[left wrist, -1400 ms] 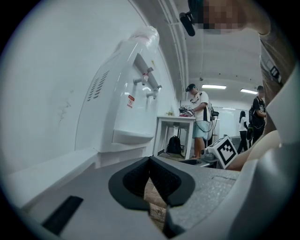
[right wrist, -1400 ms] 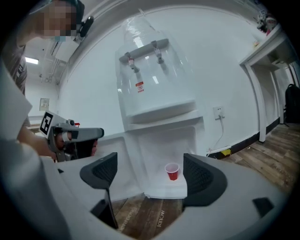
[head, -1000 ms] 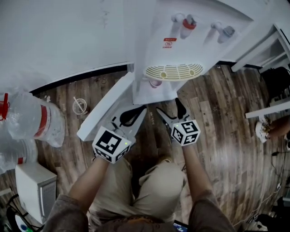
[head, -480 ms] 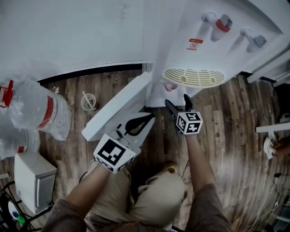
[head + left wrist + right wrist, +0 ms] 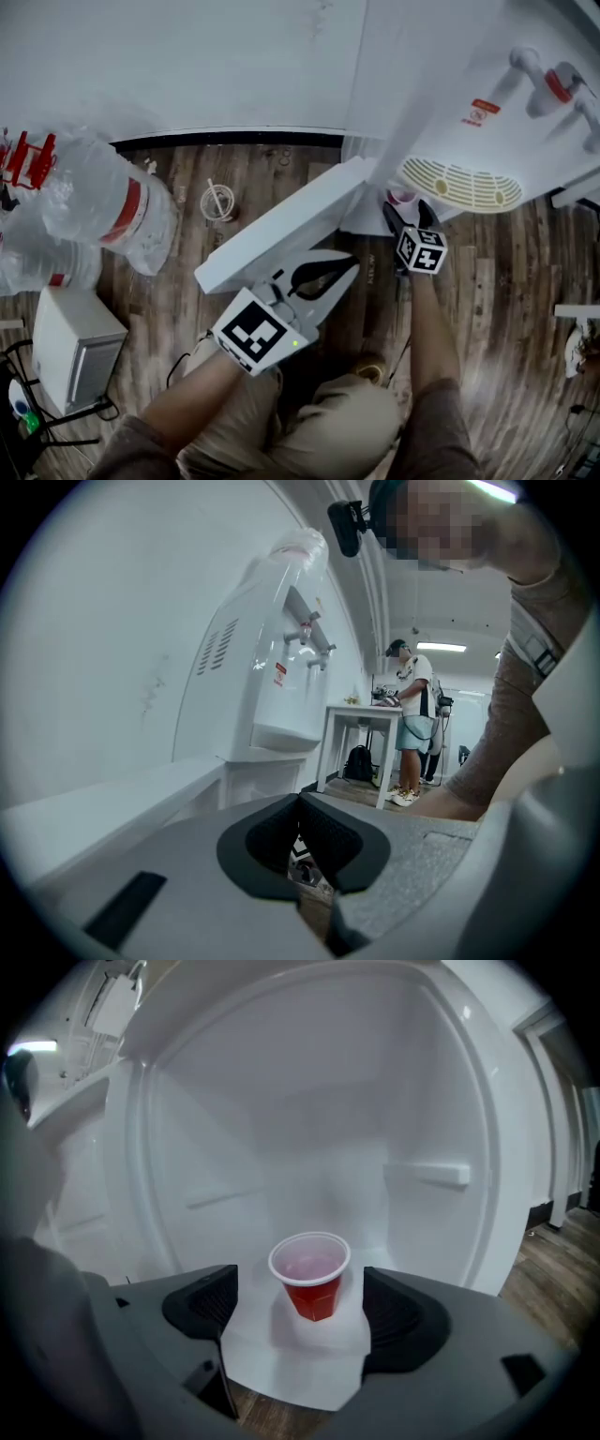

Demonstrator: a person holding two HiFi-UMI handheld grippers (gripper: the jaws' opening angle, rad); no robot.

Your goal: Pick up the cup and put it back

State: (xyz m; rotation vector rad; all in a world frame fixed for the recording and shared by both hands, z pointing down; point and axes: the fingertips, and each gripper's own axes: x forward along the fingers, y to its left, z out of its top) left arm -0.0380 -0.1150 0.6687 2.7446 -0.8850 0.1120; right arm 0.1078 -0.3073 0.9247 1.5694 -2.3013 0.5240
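A small red cup [image 5: 310,1283] with a white rim stands upright on the white floor of the water dispenser's [image 5: 487,122] lower cabinet. In the head view only the cup's rim [image 5: 401,197] shows, under the dispenser's front. My right gripper [image 5: 302,1314] is open at the cabinet mouth, with the cup just beyond and between its dark pads [image 5: 202,1302], not touching them. From above, the right gripper [image 5: 406,212] points into the cabinet. My left gripper [image 5: 330,272] hangs back beside the open cabinet door [image 5: 281,230], shut with nothing in it; its tips [image 5: 302,841] meet.
Big clear water bottles [image 5: 112,211] lie at the left on the wooden floor, beside a white box [image 5: 70,349]. A small round glass [image 5: 217,202] sits near the wall. A white table [image 5: 361,726] and a standing person [image 5: 414,719] are beyond the dispenser [image 5: 272,667].
My right gripper has reached forward to the cabinet opening, up to the cup. The left gripper has trailed along near the door, still shut. The camera has shifted left.
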